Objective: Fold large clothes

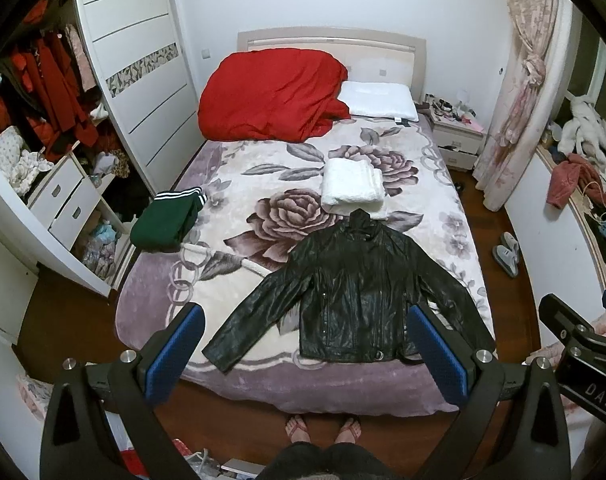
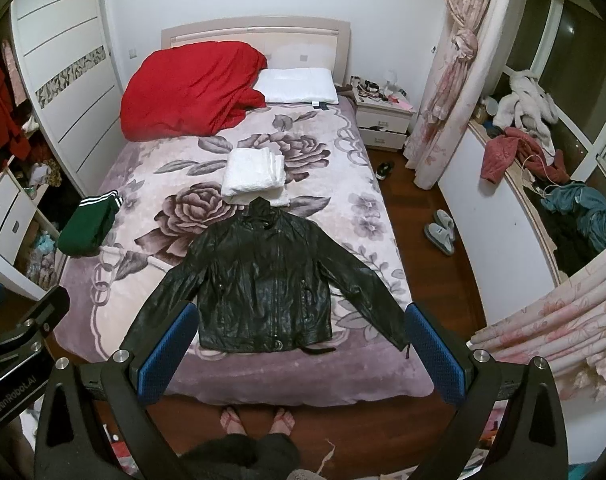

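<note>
Left wrist view: my left tongs [image 1: 303,354] hang wide open and empty above the foot edge of the bed [image 1: 239,380]; my right tongs [image 2: 299,350] likewise gape with nothing between the blue pads [image 2: 435,354]. The black leather jacket [image 1: 351,292] lies flat, front up, at the foot of the bed toward the right-hand edge, sleeves spread, hem nearest me and collar just touching a folded white blanket [image 1: 353,188]. I judge the leather heavy, stiffish and slick, apt to slide from the pads and resist a crease, so the cuffs or shoulder seams look the surest holds. A folded green garment with white stripes [image 1: 165,220] sits at the left edge, well apart; a red duvet [image 1: 271,96] and white pillow [image 1: 377,100] crowd the head. Only the blanket limits room for folding upward.
</note>
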A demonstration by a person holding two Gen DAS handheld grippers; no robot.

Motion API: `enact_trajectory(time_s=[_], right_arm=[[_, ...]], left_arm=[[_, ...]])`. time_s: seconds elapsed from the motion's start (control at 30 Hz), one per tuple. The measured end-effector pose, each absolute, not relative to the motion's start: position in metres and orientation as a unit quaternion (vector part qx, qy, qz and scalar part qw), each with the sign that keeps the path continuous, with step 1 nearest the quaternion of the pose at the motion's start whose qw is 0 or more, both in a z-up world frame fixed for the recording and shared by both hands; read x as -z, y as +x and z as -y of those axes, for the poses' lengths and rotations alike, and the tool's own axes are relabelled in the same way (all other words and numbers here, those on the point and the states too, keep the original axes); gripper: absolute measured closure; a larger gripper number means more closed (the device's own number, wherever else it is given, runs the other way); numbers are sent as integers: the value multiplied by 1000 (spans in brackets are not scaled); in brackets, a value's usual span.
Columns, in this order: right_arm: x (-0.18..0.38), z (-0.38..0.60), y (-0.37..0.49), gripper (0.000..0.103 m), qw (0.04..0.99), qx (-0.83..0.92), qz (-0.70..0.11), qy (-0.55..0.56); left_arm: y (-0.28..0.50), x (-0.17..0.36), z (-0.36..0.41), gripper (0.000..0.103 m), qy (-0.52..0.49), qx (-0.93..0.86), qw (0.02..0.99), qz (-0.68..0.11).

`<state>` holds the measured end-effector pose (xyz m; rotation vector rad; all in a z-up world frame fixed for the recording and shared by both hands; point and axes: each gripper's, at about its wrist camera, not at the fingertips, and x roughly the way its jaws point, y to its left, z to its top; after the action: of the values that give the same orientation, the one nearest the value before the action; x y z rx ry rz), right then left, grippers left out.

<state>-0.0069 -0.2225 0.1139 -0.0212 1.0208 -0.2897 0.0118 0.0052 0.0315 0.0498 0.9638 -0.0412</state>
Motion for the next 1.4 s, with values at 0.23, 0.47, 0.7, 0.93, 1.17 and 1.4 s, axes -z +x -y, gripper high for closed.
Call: enact_trajectory(time_s=[0.23, 0.47, 0.7, 0.93, 1.17, 1.4], right_arm=[[-116, 223, -7, 0, 863, 138, -485, -9], [-119, 222, -8, 0, 864, 138, -484, -8], [-120, 221, -8, 0, 865, 138, -483, -8], [-124, 221, -8, 0, 866, 139, -480, -4], [-130, 221, -9, 0, 867, 142, -478, -1], [-134, 224, -10, 0, 868, 143, -476, 0]], left_arm=[[22, -57, -1, 0, 25, 21, 887, -460], [15, -51, -1, 0, 24, 19, 889, -457], [20, -61, 1, 0, 26, 21, 890, -454], [23, -67, 3, 0, 26, 21, 891, -452], [28, -76, 5, 0, 27, 23, 892, -450], [35, -80, 11, 0, 28, 24, 894, -446]])
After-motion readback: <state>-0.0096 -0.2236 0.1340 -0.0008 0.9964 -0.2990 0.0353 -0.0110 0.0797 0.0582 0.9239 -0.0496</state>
